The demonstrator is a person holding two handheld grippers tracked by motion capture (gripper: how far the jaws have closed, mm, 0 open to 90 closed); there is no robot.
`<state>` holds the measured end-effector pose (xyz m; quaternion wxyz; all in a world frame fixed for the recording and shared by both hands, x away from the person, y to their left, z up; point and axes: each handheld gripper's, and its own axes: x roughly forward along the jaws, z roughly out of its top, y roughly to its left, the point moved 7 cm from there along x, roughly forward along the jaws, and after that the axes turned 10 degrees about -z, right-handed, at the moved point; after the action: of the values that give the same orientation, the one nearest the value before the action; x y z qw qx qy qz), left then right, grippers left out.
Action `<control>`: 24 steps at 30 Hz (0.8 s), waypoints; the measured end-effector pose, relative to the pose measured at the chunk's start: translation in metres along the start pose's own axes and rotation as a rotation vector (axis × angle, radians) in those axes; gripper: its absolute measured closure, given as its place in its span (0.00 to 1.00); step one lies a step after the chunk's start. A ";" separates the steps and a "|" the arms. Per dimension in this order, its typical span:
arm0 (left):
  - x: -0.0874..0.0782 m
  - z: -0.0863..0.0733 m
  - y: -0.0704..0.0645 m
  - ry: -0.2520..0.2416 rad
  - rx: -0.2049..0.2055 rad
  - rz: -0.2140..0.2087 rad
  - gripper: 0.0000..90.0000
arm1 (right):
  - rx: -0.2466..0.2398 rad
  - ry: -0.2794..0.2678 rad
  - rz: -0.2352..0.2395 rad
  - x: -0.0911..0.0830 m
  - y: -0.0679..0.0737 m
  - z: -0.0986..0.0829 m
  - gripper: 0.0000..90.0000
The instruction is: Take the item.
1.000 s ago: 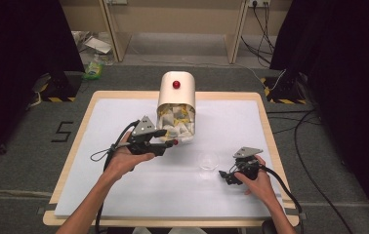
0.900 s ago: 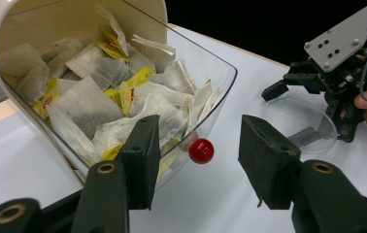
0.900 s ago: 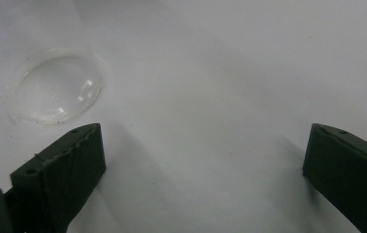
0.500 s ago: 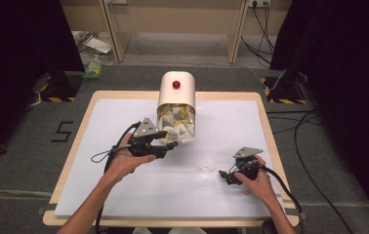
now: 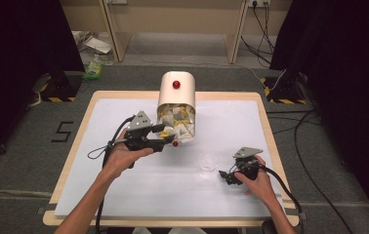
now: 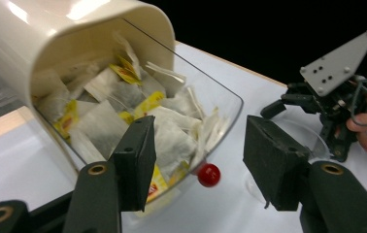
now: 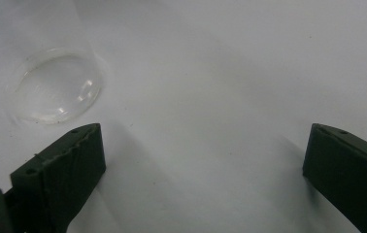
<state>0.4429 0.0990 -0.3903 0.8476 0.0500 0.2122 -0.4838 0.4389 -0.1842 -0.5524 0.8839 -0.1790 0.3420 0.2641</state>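
The left gripper [image 5: 170, 139] is held wide open, and nothing is gripped. Its jaws are placed at the clear front of the cream tea bag box [image 6: 89, 73], where a small red knob [image 6: 208, 174] is seen between them. Soft paper tea bags [image 6: 123, 116] are piled inside. The right gripper [image 5: 224, 174] is also spread wide and empty. A clear round glass [image 7: 55, 85] is seen just beside it on the white table [image 5: 138, 195].

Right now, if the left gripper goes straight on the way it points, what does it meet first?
Probably the open clear flap of the tea bag dispenser. The left gripper is open before it, with the red knob between its jaws; depth is unclear.
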 end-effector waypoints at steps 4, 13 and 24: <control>0.004 0.004 0.015 0.001 -0.021 0.035 0.51 | -0.001 0.000 0.000 0.000 0.000 0.000 0.02; 0.018 0.001 0.026 0.043 -0.018 0.045 0.55 | 0.001 0.001 0.001 0.000 0.000 0.000 0.02; 0.038 -0.005 0.027 0.124 0.005 0.012 0.63 | 0.000 0.000 0.001 0.000 0.000 0.000 0.02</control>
<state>0.4804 0.0844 -0.4132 0.8356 0.0830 0.2628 -0.4752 0.4389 -0.1842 -0.5524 0.8836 -0.1787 0.3423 0.2647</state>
